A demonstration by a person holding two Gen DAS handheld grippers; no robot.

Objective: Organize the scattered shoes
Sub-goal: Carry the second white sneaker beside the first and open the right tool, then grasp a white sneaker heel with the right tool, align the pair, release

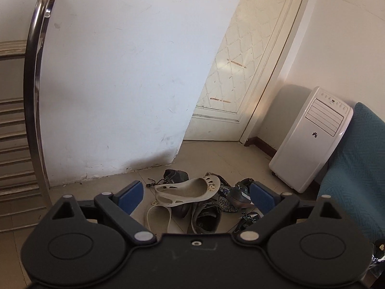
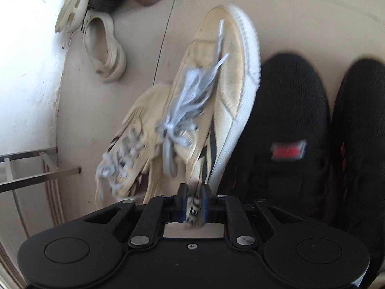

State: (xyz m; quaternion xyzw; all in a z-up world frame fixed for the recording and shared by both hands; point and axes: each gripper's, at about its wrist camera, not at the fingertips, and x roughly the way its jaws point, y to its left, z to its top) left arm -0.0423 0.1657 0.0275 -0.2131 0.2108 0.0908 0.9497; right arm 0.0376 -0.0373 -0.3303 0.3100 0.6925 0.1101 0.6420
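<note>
Pressed together, the jaws of the right gripper point(image 2: 194, 204) pinch the heel edge of a cream sneaker point(image 2: 216, 77) with grey laces, which hangs over the tiled floor point(image 2: 300, 12); a second cream sneaker point(image 2: 134, 132) sits touching its left side. Two black shoes point(image 2: 286, 125) lie just to the right. Spread wide with nothing between them, the jaws of the left gripper point(image 1: 196, 198) hover above a pile of shoes point(image 1: 204, 207) on the floor by the corner of the wall point(image 1: 115, 84), a beige clog point(image 1: 187, 190) on top. A metal rack point(image 1: 14, 149) stands at the left, a white air cooler point(image 1: 312, 139) to the right.
</note>
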